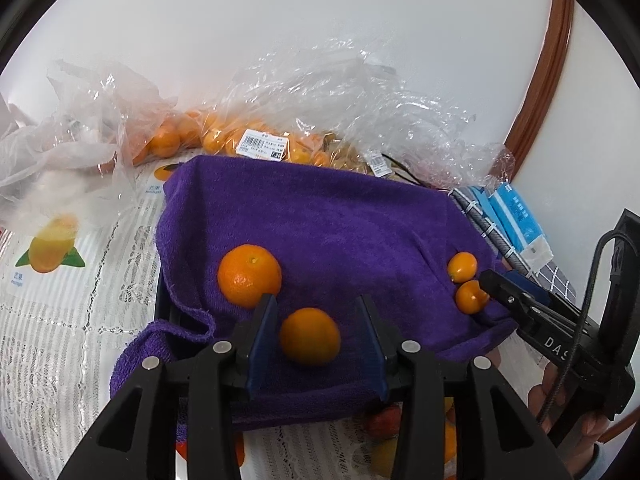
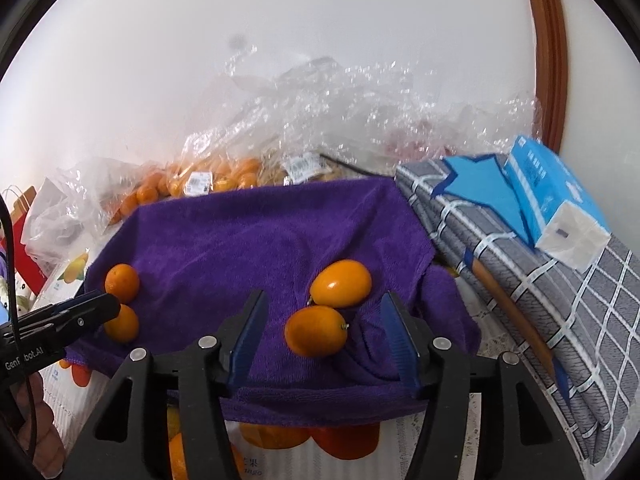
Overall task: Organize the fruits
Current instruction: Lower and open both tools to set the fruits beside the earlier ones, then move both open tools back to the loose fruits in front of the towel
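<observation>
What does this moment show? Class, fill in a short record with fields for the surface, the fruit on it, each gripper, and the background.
surface: purple towel draped over a dark box
round fruit: two oranges, left side
oval fruit: two kumquats, right side
left gripper: open, jaws either side of the nearer orange, pads clear of it
right gripper: open, nearer kumquat between the jaws, not pressed
background: clear plastic bags of orange fruit; blue tissue pack on checked cloth

Left gripper (image 1: 316, 320): jaws parted, pads clear of contact, angled downward. Right gripper (image 2: 324, 328): jaws parted wider, likewise angled downward, nothing gripped.
</observation>
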`<act>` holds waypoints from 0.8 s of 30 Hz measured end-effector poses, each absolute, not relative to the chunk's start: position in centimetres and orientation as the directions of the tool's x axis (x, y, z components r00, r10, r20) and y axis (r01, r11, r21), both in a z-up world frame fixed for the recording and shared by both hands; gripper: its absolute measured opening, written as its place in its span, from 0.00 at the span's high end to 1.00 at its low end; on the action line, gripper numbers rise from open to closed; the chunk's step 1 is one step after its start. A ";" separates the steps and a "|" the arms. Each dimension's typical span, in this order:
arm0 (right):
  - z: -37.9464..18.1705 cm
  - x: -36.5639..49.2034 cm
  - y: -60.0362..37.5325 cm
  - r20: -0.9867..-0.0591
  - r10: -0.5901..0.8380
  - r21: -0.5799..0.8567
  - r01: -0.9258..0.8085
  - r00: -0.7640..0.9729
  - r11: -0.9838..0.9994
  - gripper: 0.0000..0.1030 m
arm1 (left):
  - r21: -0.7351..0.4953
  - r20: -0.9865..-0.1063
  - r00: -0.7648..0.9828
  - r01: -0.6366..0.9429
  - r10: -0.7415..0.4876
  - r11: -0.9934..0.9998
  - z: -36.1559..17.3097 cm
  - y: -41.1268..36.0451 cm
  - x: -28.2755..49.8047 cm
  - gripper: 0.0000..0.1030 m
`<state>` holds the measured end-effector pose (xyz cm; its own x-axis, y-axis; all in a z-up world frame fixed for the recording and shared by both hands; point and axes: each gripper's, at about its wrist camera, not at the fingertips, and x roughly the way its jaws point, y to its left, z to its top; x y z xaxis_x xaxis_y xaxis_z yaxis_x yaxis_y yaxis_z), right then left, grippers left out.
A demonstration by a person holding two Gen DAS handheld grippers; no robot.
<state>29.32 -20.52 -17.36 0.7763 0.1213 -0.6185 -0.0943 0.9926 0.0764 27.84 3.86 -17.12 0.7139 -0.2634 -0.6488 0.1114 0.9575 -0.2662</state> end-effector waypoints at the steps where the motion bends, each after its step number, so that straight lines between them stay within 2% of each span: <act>1: -17.1 29.2 -20.7 -0.606 0.124 0.081 -0.094 0.786 0.992 0.39 | -0.265 -0.647 0.716 0.113 -0.263 0.958 -17.0 3.8 27.8 0.59; 3: -16.6 28.8 -20.9 -0.581 0.124 0.095 -0.084 0.804 0.992 0.30 | -0.259 -0.640 0.722 0.122 -0.265 0.958 -16.8 3.7 27.6 0.59; 11: -13.9 26.6 -22.3 -0.572 0.063 0.098 -0.008 0.818 0.995 0.29 | -0.252 -0.594 0.760 0.135 -0.263 0.958 -15.7 3.7 26.5 0.59; 17: -13.0 24.2 -23.8 -0.612 0.023 0.081 0.033 0.791 0.996 0.29 | -0.232 -0.580 0.779 0.123 -0.239 0.965 -15.3 3.8 26.0 0.59; 20: -12.3 22.4 -24.5 -0.594 0.000 0.081 0.059 0.804 0.995 0.29 | -0.275 -0.580 0.769 0.128 -0.271 0.953 -15.2 4.4 26.0 0.60; 24: -12.1 21.0 -24.7 -0.646 0.004 0.064 0.050 0.763 0.997 0.30 | -0.298 -0.572 0.766 0.137 -0.292 0.945 -15.1 4.9 25.9 0.60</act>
